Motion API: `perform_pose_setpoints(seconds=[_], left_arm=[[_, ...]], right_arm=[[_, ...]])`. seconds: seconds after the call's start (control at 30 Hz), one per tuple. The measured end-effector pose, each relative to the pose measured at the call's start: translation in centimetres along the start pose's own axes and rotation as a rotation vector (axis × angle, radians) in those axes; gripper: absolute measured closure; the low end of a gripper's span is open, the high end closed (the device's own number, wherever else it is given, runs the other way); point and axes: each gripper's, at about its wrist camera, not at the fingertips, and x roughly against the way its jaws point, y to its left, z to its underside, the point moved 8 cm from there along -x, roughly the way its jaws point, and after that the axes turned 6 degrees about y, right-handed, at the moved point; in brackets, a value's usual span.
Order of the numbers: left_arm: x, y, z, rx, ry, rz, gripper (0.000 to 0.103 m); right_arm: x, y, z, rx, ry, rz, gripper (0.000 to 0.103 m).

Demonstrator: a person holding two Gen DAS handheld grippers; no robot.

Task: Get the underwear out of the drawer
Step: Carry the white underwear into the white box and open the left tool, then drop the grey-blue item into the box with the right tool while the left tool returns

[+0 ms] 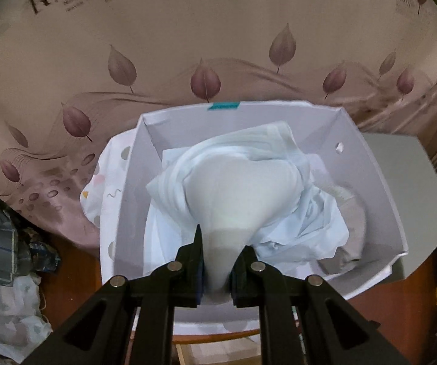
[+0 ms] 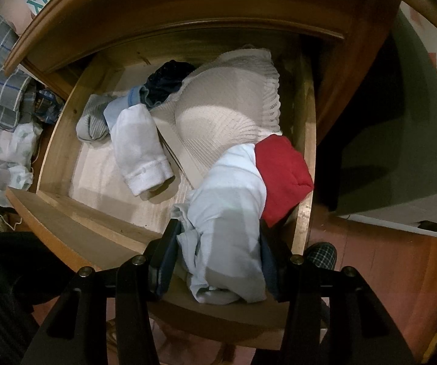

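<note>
Left jaws [image 1: 217, 261] clamp beige garment [image 1: 233, 194] over white box [image 1: 379, 188] | right jaws [image 2: 220, 261] clamp pale-blue underwear [image 2: 227, 213] above drawer [image 2: 66, 140]

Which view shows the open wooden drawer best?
The right wrist view: the wooden drawer lies open below, with clothes inside and the right gripper closed on a pale blue garment. The left wrist view shows none of it.

A drawer [image 2: 90, 222] of matt, grained wood was seen; the box [image 1: 379, 188] looked like smooth white card, the underwear [image 2: 227, 213] soft cloth.
</note>
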Motion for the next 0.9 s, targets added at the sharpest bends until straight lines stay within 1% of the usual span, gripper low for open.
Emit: perform_pose_setpoints(seconds=[0.13,0.23,0.33,0.4,0.47,0.53,0.6,0.77,0.9], left_arm=[[-2.4,-0.4,0.7,0.001,0.049,0.010,0.091],[-3.5,-0.5,1.1,0.004,0.074,0.000,0.089],[-4.0,-0.4,1.2,0.021,0.089,-0.002,0.081],[-4.0,-0.2,1.4,0.033,0.096,-0.003,0.071],[-3.6,-0.1,1.4,0.040,0.088,-0.012,0.054],[-3.0,-0.1,1.5,0.048,0.077,-0.003,0.048],[-2.2,0.1,1.5,0.057,0.059,0.007,0.047],[1.3,0.6,2.1,0.054,-0.018,-0.005,0.045],[4.0,1.0,3.8,0.055,-0.065,-0.003,0.044]], right_arm=[[0.0,0.0,0.0,-0.003,0.002,-0.002,0.057],[0.0,0.0,0.0,-0.003,0.003,-0.003,0.057],[0.0,0.0,0.0,-0.002,0.003,-0.002,0.057],[0.0,0.0,0.0,-0.002,0.003,-0.001,0.057],[0.0,0.0,0.0,-0.003,0.003,-0.001,0.057],[0.0,0.0,0.0,-0.004,0.004,0.000,0.057],[-0.1,0.0,0.0,-0.005,0.004,0.002,0.057],[-0.1,0.1,0.0,-0.003,0.001,0.012,0.057],[0.0,0.5,-0.2,0.010,-0.011,0.028,0.057]])
